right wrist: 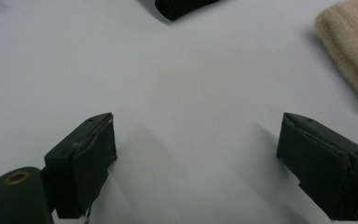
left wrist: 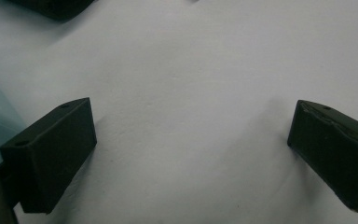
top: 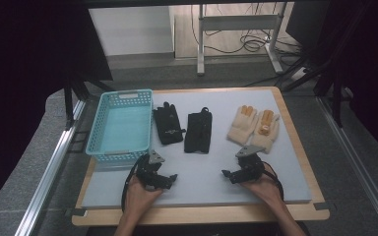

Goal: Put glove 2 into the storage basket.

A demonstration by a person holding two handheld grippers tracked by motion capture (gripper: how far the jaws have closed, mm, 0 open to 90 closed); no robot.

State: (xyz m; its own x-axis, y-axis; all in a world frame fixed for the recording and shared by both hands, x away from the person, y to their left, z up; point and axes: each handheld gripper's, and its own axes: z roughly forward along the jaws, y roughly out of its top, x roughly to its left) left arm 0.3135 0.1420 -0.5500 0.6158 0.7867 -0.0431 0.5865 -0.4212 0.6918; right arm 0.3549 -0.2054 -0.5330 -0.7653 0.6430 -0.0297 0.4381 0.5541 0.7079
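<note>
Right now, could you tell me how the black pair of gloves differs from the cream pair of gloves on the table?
The black pair of gloves is dark and lies beside the turquoise basket; the cream pair of gloves is pale with orange fingertips and lies toward the right. The black gloves lie apart; the cream gloves touch. Both pairs lie flat on the grey mat, untouched.

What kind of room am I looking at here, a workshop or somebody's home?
Probably a lab or test room set up for recording. A wooden board with a pale grey mat holds neatly laid-out gloves, dark curtains enclose it, and loose cables trail across the floor under a metal-legged desk.
</note>
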